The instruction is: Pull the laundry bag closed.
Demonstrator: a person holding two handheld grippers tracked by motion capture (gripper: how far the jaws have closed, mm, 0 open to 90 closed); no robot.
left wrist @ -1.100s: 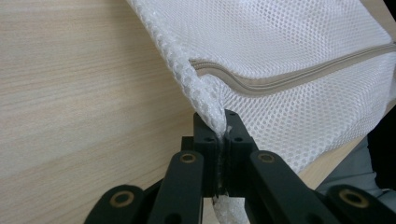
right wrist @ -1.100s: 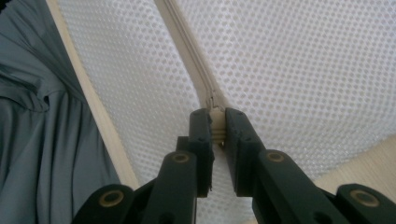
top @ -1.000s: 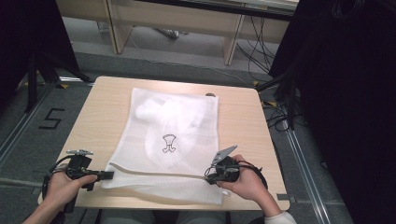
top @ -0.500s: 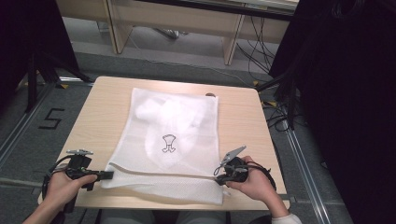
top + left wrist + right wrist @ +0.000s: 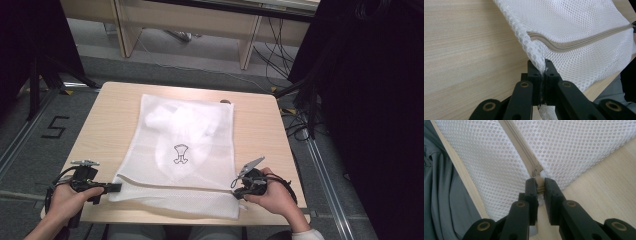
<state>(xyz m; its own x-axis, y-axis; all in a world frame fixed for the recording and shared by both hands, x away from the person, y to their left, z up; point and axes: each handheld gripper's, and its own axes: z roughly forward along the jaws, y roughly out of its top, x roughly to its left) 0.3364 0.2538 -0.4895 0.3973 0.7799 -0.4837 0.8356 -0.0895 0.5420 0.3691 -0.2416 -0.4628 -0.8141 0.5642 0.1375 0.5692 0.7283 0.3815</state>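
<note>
A white mesh laundry bag lies flat on the wooden table, with a white garment bearing a small dark print inside it. A beige zipper runs along the bag's near end, with its teeth joined. My left gripper is shut on the bag's near left corner, and mesh is pinched between its jaws. My right gripper is at the near right corner. It is shut on the zipper pull, at the right end of the zipper.
The bag's near edge lies close to the table's front edge. Bare wood shows left and right of the bag. Grey clothing sits below the front edge. Cables lie on the floor at the right, and a desk stands behind.
My right gripper has slid to the right along the zipper line and slightly toward the near edge, holding the pull. The left gripper has stayed where it was.
</note>
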